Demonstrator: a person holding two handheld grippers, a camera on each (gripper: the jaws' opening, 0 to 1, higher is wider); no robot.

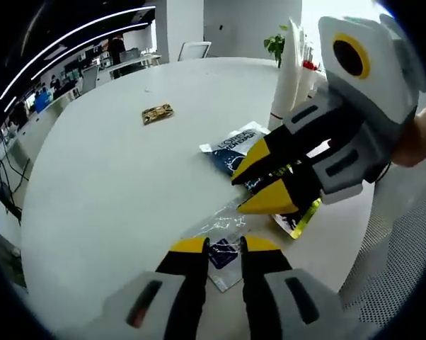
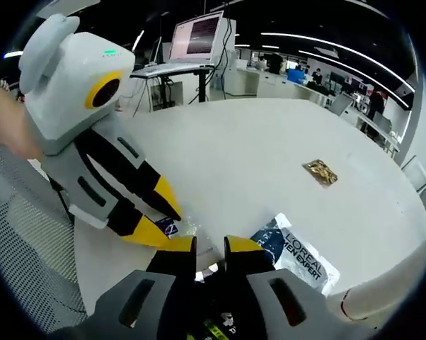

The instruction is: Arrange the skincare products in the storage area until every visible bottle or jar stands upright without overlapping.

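On the white round counter [image 1: 114,177] lie several flat skincare sachets, and both grippers work at them near its edge. From the left gripper view, the left gripper [image 1: 226,246] has its 2 yellow-tipped fingers [image 1: 190,246] set narrowly apart, with a clear sachet [image 1: 223,241] carrying a dark blue label lying flat between and just beyond the tips; whether they pinch it cannot be told. The right gripper [image 1: 259,190] reaches in from the right, its fingers spread a little and pointing down over a dark blue L'Oreal sachet [image 1: 234,150] and a yellow-green sachet [image 1: 301,218] just under it; whether it touches either cannot be told. A white tube [image 1: 289,67] stands upright behind them, near the counter's far edge. A small gold packet [image 1: 157,113] lies well apart, toward the middle of the counter.

From the right gripper view, the right gripper [image 2: 209,249] shows the same narrow gap, with the L'Oreal sachet [image 2: 298,249] just beside its tips and the left gripper [image 2: 156,216] coming in from the left. The gold packet [image 2: 320,172] lies farther out on the counter [image 2: 255,142].
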